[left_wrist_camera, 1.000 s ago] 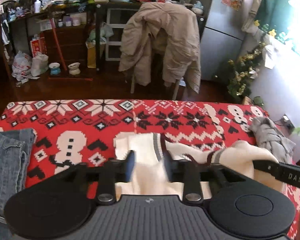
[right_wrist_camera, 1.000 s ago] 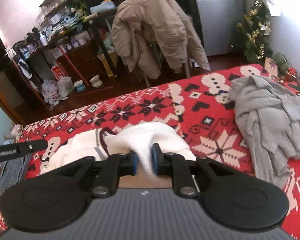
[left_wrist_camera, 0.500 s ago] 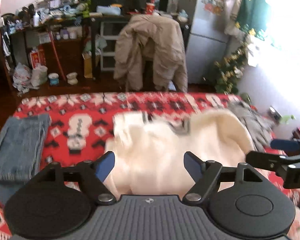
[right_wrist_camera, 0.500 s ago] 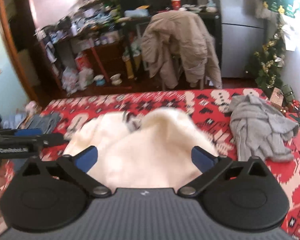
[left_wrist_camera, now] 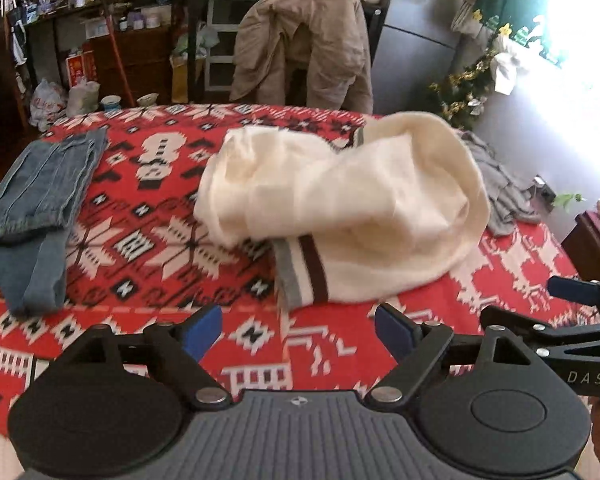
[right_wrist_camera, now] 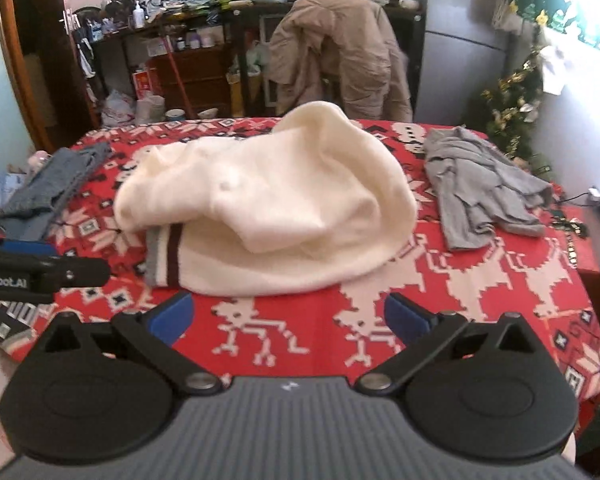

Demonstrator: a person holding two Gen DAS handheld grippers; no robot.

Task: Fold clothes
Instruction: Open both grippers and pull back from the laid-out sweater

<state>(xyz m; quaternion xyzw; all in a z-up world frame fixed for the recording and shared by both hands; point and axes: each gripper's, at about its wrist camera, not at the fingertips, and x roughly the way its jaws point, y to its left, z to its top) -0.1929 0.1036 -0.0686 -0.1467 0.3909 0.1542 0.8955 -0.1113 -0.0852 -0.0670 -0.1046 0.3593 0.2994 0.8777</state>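
Two grippers hang spread wide over a red patterned desk (left_wrist_camera: 148, 248), and we see nothing between the blue pads of either. Our left gripper (left_wrist_camera: 298, 334) has just been opening its jaws; our right gripper (right_wrist_camera: 288, 316) has also let its jaws out to their full spread, both clear of the cloth.

Ahead of both, the cream sweater (left_wrist_camera: 340, 208) lies in a loose heap near the middle of the desk, one layer thrown over another, its grey and maroon striped hem (left_wrist_camera: 300, 272) nearest the left gripper.

From the left wrist we get the fuller look at the folded jeans (left_wrist_camera: 40, 200), flat at the desk's left side and well apart from the sweater. That view also catches the right gripper's fingers entering at the right edge, with only a sliver of the grey garment (left_wrist_camera: 500, 192) behind the sweater.

From the right wrist the grey garment (right_wrist_camera: 484, 188) shows whole, crumpled on the desk's right side and apart from the sweater, while the jeans (right_wrist_camera: 56, 184) shrink to a strip at far left. The left gripper's finger juts in at that view's left edge.

Beyond the desk a tan jacket (right_wrist_camera: 336, 52) drapes over a chair.
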